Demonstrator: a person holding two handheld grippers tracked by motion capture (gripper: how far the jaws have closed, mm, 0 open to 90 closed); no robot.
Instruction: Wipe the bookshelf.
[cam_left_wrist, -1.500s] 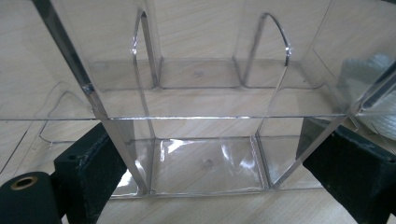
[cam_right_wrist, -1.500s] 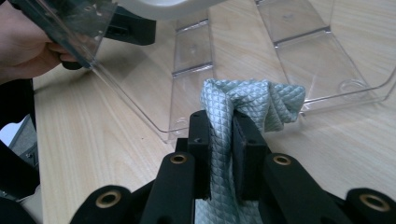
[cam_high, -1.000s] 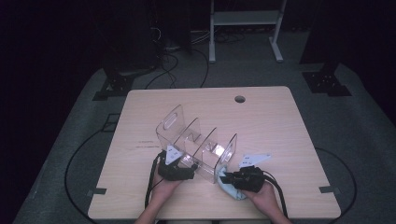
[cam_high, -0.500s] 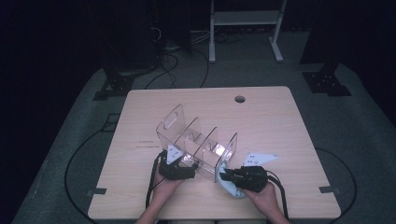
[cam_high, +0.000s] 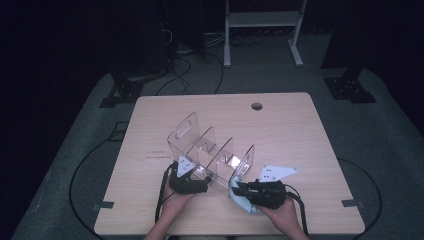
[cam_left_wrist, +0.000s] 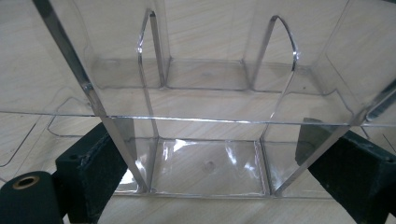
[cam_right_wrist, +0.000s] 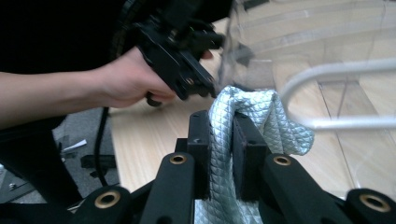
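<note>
A clear acrylic organizer (cam_high: 212, 155) with several upright dividers stands in the middle of the wooden table (cam_high: 300, 135). My left gripper (cam_high: 189, 181) holds its near end. In the left gripper view the jaws of my left gripper (cam_left_wrist: 215, 140) stand wide, their pads (cam_left_wrist: 100, 168) pressed against the outer walls of one compartment of the organizer (cam_left_wrist: 205, 98). Just right of the organizer, near the front edge, my right gripper (cam_high: 241, 189) is shut on a silvery quilted cloth (cam_high: 245, 202). In the right gripper view the cloth (cam_right_wrist: 261, 116) bunches up between the jaws of my right gripper (cam_right_wrist: 219, 119), close to the organizer's rounded wall (cam_right_wrist: 327, 74).
A round cable hole (cam_high: 257, 106) sits near the table's far edge. Beyond the table stand a white metal frame (cam_high: 262, 20) and black stand feet (cam_high: 122, 92), with cables (cam_high: 200, 65) on the dark floor. In the right gripper view the other hand (cam_right_wrist: 126, 79) shows at left.
My right gripper has risen a little with the cloth still pinched in it. The left gripper and the organizer have stayed put.
</note>
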